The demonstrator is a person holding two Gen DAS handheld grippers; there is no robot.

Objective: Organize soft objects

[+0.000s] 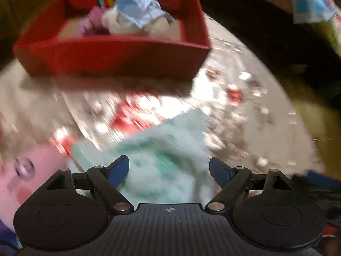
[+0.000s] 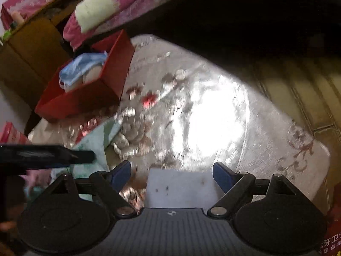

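A red box [image 1: 106, 57] stands at the far side of the table and holds a cream plush [image 1: 136, 25], a light blue cloth [image 1: 138, 6] and a pink soft thing [image 1: 93, 21]. My left gripper [image 1: 169, 166] is open above a mint green towel [image 1: 162, 149] that lies flat between its fingers, which do not press on it. A pink soft object [image 1: 36, 170] lies to its left. In the right wrist view my right gripper [image 2: 171, 170] is open over a pale white pad [image 2: 181, 187], with the towel [image 2: 96, 140] and the red box [image 2: 81, 104] to its left.
The table [image 2: 213, 117] has a shiny flowered plastic cover with strong glare. Pink flowered bedding [image 2: 132, 4] and a brown cabinet [image 2: 36, 49] stand behind the box. A tiled floor [image 2: 298, 89] shows past the table's right edge. The left gripper's black body [image 2: 53, 156] reaches in from the left.
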